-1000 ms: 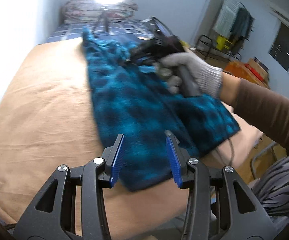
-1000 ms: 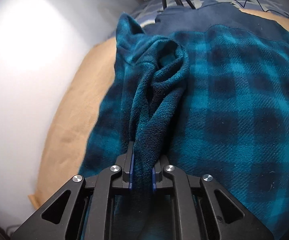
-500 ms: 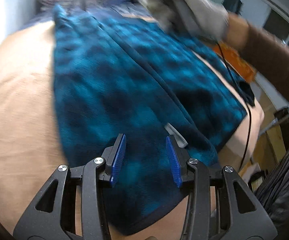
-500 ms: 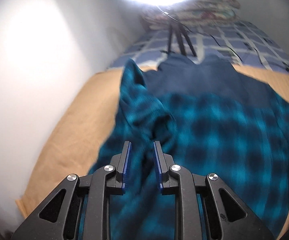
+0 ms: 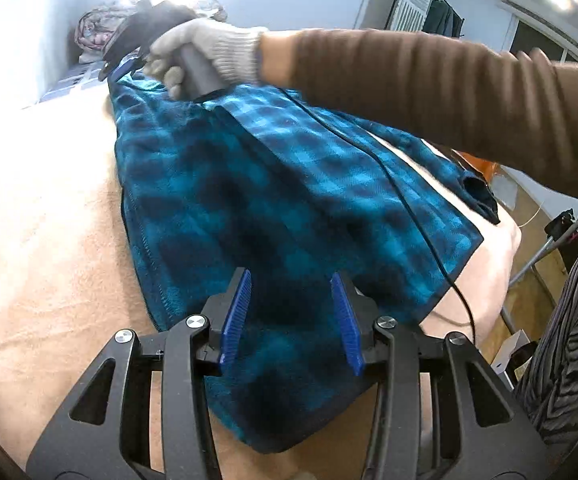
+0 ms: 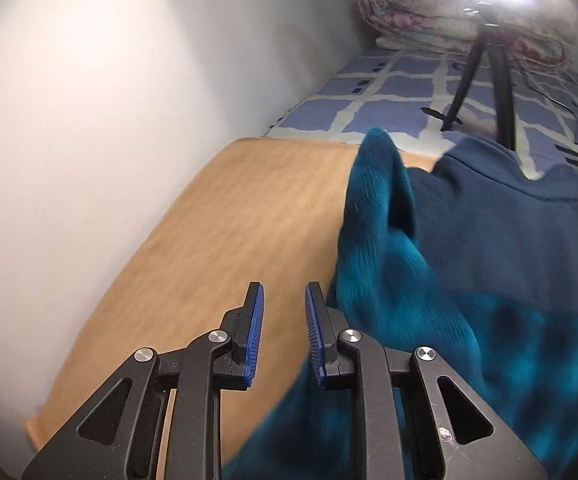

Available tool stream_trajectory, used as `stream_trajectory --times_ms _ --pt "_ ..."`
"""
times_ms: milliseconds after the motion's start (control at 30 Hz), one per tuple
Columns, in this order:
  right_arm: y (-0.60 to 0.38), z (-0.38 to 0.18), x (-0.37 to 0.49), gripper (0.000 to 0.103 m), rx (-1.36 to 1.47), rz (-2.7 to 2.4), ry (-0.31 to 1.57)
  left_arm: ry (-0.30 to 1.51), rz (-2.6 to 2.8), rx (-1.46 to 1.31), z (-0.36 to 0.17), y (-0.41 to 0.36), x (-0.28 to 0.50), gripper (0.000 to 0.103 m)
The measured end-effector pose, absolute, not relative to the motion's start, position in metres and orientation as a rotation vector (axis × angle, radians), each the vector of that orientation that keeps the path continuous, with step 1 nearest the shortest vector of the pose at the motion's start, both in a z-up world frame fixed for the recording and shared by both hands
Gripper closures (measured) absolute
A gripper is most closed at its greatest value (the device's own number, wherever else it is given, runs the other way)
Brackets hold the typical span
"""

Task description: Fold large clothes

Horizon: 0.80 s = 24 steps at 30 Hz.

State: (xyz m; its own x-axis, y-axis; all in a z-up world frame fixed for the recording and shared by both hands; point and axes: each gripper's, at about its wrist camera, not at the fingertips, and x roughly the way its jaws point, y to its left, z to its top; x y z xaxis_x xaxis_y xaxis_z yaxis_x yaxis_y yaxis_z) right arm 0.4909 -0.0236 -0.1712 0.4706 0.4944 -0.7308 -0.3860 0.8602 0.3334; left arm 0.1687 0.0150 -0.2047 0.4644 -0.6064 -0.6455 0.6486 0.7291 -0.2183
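right hand-held gripper (image 6: 280, 330) let go of fleece (image 6: 429, 320), seemingly shifted left

Jacket (image 5: 273, 200) on bed cover (image 5: 41, 240) — tripod (image 6: 489, 68) behind, quilt (image 6: 449, 12) beyond

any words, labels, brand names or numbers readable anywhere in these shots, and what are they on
None: no readable text shows in either view.
Plaid fleece garment: no tag or label in view.
Left gripper and right gripper: plain black frames with blue pads, no markings.
Patterned bedsheet: small dark marks in the blue squares, too small to tell whether they are letters.
Small white box on the floor: too small and blurred to read.
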Motion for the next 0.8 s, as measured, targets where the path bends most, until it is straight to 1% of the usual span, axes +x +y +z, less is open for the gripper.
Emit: stream_trajectory --times_ms 133,167,200,233,267,333,367,400,633,800 --pt "-0.038 -0.199 0.53 0.084 0.134 0.366 0.963 0.792 -0.759 0.098 -0.223 0.011 0.171 0.061" --pt "-0.046 -0.206 0.536 0.088 0.155 0.322 0.983 0.794 -0.766 0.103 -0.226 0.01 0.17 0.061" --pt "-0.062 -0.22 0.544 0.097 0.223 0.288 1.017 0.791 -0.77 0.115 -0.227 0.008 0.169 0.061" --pt "-0.072 -0.227 0.545 0.101 0.289 0.299 1.017 0.789 -0.772 0.125 -0.228 0.007 0.168 0.061" --pt "-0.079 -0.229 0.544 0.103 0.331 0.312 1.001 0.796 -0.78 0.137 -0.229 0.006 0.168 0.061" --pt "-0.088 -0.23 0.543 0.103 0.394 0.351 0.994 0.8 -0.78 0.144 -0.231 0.005 0.168 0.061" --pt "-0.091 -0.227 0.541 0.102 0.411 0.363 0.994 0.8 -0.78 0.144 -0.23 0.006 0.168 0.061" --pt "-0.094 -0.222 0.538 0.098 0.422 0.374 0.986 0.801 -0.781 0.144 -0.23 0.006 0.168 0.061" --pt "-0.131 -0.164 0.482 0.097 0.441 0.367 0.892 0.828 -0.802 0.091 -0.216 0.011 0.164 0.061" --pt "-0.163 -0.104 0.406 0.097 0.371 0.363 0.835 0.789 -0.75 0.08 -0.181 0.024 0.163 0.061"
